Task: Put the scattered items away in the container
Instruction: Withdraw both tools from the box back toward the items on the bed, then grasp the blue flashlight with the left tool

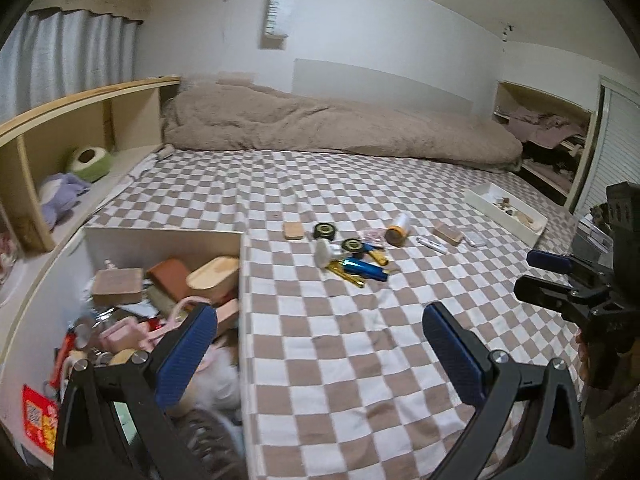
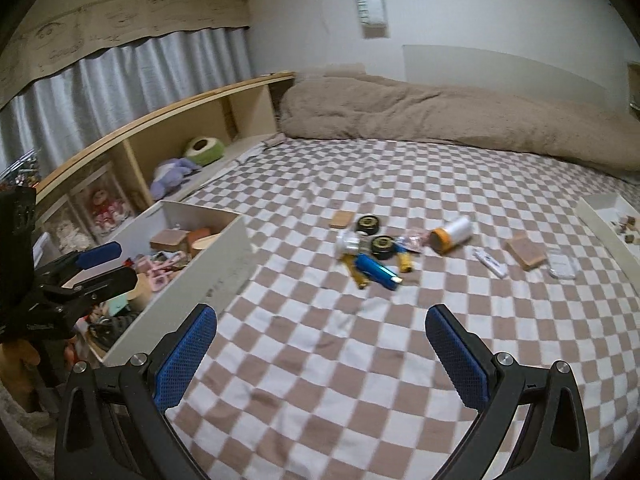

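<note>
We take bed sheet [image 2: 360, 360] as landmark. Container [image 2: 224, 256] at its left edge, many items inside. Loose cluster mid-sheet: we see tube [image 2: 378, 271] at front, two round tins [image 2: 370, 224] behind it, bottle [image 2: 450, 234] on its side to right. Tray [image 1: 505, 213] at sheet's far right. Rolled blanket [image 2: 460, 128] along back edge. Shelf [image 2: 168, 132] beyond left edge, behind container.
</note>
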`<state>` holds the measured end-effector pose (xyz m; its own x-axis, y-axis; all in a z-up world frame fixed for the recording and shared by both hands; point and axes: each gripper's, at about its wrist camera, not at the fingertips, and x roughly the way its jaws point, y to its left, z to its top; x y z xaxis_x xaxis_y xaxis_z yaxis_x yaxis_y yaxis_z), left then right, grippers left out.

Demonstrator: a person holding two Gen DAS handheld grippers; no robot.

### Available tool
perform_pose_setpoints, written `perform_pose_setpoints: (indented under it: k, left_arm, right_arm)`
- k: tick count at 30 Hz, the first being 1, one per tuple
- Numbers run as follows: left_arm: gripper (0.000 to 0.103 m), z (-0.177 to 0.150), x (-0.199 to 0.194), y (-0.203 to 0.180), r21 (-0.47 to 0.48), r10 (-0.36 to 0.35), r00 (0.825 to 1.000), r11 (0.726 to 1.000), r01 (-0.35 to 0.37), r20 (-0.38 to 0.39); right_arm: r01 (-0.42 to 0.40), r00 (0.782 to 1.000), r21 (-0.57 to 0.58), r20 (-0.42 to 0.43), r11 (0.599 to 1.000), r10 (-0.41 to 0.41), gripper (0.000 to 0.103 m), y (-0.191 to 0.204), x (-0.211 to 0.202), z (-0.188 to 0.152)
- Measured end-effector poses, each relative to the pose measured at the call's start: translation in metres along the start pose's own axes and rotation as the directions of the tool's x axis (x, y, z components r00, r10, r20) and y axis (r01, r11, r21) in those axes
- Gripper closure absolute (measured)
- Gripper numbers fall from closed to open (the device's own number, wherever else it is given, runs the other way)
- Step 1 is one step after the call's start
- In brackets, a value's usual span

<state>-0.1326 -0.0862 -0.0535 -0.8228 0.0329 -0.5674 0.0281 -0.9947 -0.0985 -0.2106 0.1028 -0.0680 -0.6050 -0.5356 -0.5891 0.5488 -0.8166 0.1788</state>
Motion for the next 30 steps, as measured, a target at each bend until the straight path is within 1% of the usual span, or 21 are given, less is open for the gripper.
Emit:
perform_pose_setpoints:
  k: [7,11,18,22,26,28,30]
  left_arm:
    - [0.000,0.010,0.017,-0.027,0.019,-0.049,0.999,0.999,0.050,-0.011]
    - [0.000,0.015,0.024,-0.040,0.036,-0.066,0.998,0.997,0.066,-0.012]
    - [0.000,0.025,0.040,-0.055,0.046,-0.093,0.995,0.994,0.094,-0.021]
    - [0.000,0.030,0.053,-0.060,0.043,-0.112,0.993,0.993,0.113,-0.027]
    - [0.000,0.033,0.071,-0.066,0.031,-0.138,0.989,0.990,0.140,-0.050]
    - [0.000,0.031,0.083,-0.070,0.026,-0.154,0.985,0.987,0.156,-0.073]
    - [0.000,0.028,0.096,-0.073,0.032,-0.155,0.983,0.987,0.159,-0.098]
  right_arm:
    - [0.056,0.998,0.023,0.005,0.998,-0.056,0.000,-0.032,-0.013,-0.002]
    - [0.073,0.997,0.038,0.014,0.997,-0.074,0.000,-0.048,-0.019,-0.002]
    - [0.104,0.994,0.058,0.024,0.993,-0.106,0.000,-0.070,-0.025,0.000]
    - [0.121,0.992,0.059,0.015,0.991,-0.122,0.000,-0.081,-0.023,0.000]
    - [0.131,0.991,0.075,0.012,0.988,-0.133,0.000,-0.094,-0.018,-0.002]
    - [0.127,0.992,0.090,0.015,0.988,-0.129,0.000,-0.100,-0.015,-0.004]
    - [0.119,0.993,0.102,0.008,0.988,-0.120,0.000,-0.107,-0.009,-0.007]
